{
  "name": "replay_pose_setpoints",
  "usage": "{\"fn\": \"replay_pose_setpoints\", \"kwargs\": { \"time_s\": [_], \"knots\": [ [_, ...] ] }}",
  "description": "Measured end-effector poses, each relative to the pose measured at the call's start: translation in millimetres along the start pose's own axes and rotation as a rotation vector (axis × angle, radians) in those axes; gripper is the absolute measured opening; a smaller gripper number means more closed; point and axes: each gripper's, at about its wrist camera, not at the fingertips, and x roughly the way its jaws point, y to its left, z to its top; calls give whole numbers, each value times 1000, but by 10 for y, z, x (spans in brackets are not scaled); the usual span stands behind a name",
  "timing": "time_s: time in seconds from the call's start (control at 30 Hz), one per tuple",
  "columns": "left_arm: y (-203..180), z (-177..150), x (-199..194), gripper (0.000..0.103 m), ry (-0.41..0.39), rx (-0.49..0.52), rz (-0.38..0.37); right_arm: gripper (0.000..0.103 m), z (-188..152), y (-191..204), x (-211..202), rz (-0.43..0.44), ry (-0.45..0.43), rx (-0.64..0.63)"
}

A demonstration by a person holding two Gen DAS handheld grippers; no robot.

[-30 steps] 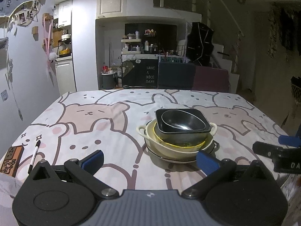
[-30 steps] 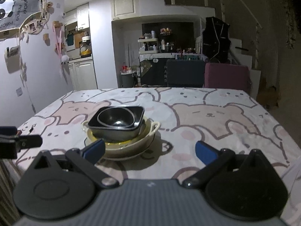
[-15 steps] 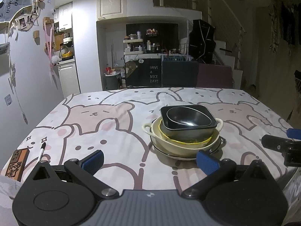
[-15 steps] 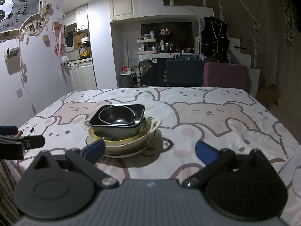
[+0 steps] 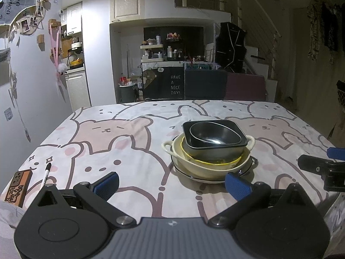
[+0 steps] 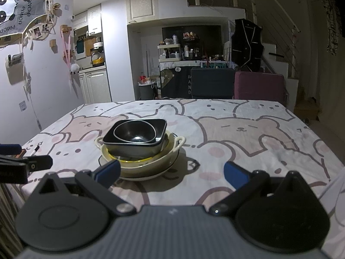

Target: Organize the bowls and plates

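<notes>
One stack of dishes stands on the bear-print tablecloth. At the bottom lies a dark-rimmed plate [image 5: 248, 171], then a cream two-handled bowl [image 5: 207, 168] [image 6: 151, 166], a yellow-rimmed bowl [image 5: 215, 161], a black square bowl [image 5: 215, 149] [image 6: 133, 149] and a small black round bowl [image 5: 215, 135] [image 6: 134, 132] on top. My left gripper [image 5: 171, 184] is open, short of the stack, which lies ahead to its right. My right gripper [image 6: 171, 172] is open too, with the stack ahead to its left. Neither holds anything.
A pen [image 5: 46, 172] and a small orange box [image 5: 18, 185] lie near the table's left front corner. Two chairs [image 6: 237, 84] stand at the far edge. The right gripper's finger [image 5: 317, 168] shows at the left view's right edge.
Both grippers have pulled back and lifted slightly, so the stack sits a little farther away. The stack itself has not moved. Both stay open.
</notes>
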Motion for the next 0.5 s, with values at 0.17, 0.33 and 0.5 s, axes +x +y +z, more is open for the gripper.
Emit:
{"fn": "replay_pose_setpoints", "kwargs": {
  "time_s": [0.17,0.33,0.5],
  "knots": [
    [2,-1,-1,103,-1,0,-2,103,0,2,-2,0,0,0],
    [-19,-10,3,103,-1,0,-5,103,-5,3,-1,0,1,0],
    [-14,-8,3,103,-1,0,-5,103,-4,3,0,0,0,0]
  ]
}}
